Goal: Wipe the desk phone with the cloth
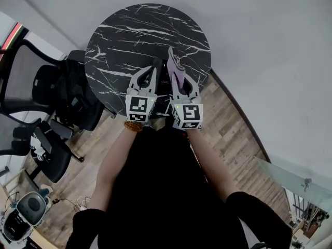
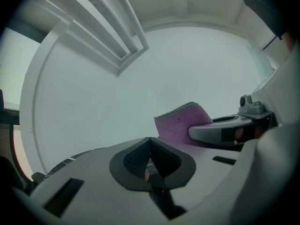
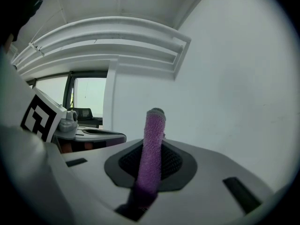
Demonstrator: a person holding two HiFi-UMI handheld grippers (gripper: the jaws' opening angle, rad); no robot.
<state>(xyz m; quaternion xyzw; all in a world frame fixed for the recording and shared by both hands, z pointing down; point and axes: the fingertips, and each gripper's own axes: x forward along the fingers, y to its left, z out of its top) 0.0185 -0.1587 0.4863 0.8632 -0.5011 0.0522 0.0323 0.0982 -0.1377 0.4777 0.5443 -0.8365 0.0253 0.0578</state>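
Your right tongs (image 3: 151,165) pinch the fuzzy purple cloth (image 3: 153,135), folded thin and floppy. Your left tongs (image 2: 150,162) are shut on nothing. Loosen your squeeze and the cloth could slip out. The round black marble bench (image 1: 129,30) looks smooth and hard (I see no desk phone on it; maybe it's out of view).

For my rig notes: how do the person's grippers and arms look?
The left gripper and the right gripper are light grey, with dark textured pads and a white cube bearing black square markers. The sleeves are black; an orange beaded bracelet circles the left wrist.
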